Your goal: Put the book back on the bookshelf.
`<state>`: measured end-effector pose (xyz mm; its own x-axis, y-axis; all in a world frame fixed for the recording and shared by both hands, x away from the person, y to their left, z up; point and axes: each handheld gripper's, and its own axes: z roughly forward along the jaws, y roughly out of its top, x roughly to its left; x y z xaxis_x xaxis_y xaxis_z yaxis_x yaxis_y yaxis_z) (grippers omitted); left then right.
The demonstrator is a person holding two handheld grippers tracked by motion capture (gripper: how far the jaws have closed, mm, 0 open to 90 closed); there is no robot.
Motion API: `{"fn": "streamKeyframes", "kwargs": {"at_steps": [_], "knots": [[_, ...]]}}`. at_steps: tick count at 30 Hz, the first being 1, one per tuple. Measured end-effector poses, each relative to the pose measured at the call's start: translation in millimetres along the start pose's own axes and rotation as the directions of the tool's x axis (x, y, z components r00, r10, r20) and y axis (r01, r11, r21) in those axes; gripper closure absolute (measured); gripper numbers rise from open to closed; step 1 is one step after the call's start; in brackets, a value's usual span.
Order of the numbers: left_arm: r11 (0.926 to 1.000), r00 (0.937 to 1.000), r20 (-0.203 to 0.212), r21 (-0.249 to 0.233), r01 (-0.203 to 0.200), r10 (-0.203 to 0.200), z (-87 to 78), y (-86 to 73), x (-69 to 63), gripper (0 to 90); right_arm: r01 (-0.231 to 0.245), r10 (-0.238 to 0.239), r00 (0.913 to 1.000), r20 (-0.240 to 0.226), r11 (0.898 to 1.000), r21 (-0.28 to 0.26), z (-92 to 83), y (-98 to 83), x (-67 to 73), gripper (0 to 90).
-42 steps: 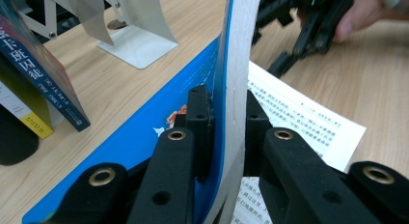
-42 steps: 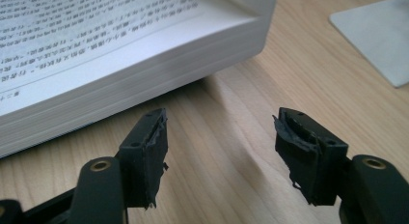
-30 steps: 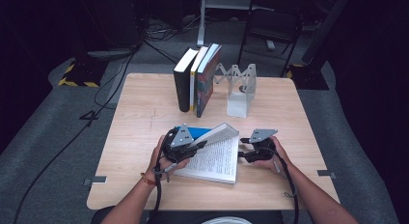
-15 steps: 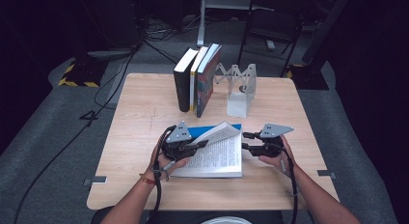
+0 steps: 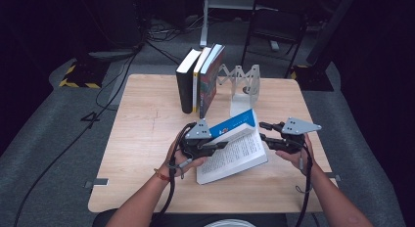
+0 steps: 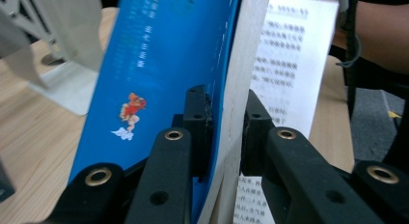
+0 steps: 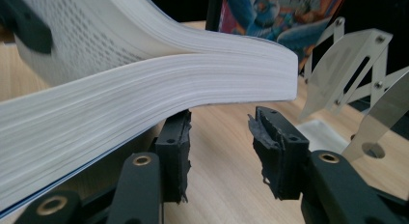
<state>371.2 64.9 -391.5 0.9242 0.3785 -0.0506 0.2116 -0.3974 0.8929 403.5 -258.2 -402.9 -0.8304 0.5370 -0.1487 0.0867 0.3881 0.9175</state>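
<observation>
The left gripper [image 5: 211, 143] is clenched on the blue-covered book [image 5: 235, 145]: in the left gripper view its black pads [image 6: 197, 119] are pressed against the glossy blue cover on one side and the cream page block on the other. The right gripper [image 5: 266, 131] is held just beside the book's right edge with nothing gripped; its jaws have just been closing, yet in the right gripper view a gap is seen between the worn, rough pads [image 7: 176, 151], and only bare wood lies between them, the bent page block hanging above. The book is held open and lifted off the desk [image 5: 147, 139] near the middle of its front edge. The pages are printed with dense rows of characters, too small to be read; a small cartoon figure [image 6: 131, 110] is printed on the cover. Three upright books [image 5: 199, 78] are kept by a folding metal bookend [image 5: 242, 82] at the far edge.
</observation>
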Motion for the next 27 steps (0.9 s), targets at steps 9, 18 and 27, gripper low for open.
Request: {"fn": "streamKeyframes", "kwargs": {"at_steps": [9,18,27], "knots": [[0.9976,0.9998,-0.006,-0.067,-0.019,0.019,-7.4,-4.1,-2.1,78.0,0.064,-0.064,0.9979,0.006,0.997,-0.037,-8.5,25.2,6.0,62.8],[0.9947,0.9964,-0.078,-0.094,-0.041,0.034,-29.2,-21.2,-11.9,76.7,0.095,-0.099,0.9942,-0.042,0.992,-0.078,-1.8,48.0,26.4,63.1],[0.9982,0.9929,-0.118,-0.059,-0.014,0.007,-35.2,-39.4,-25.2,63.0,0.138,-0.144,0.9842,-0.103,0.988,-0.065,7.0,57.4,46.7,55.3]]}}
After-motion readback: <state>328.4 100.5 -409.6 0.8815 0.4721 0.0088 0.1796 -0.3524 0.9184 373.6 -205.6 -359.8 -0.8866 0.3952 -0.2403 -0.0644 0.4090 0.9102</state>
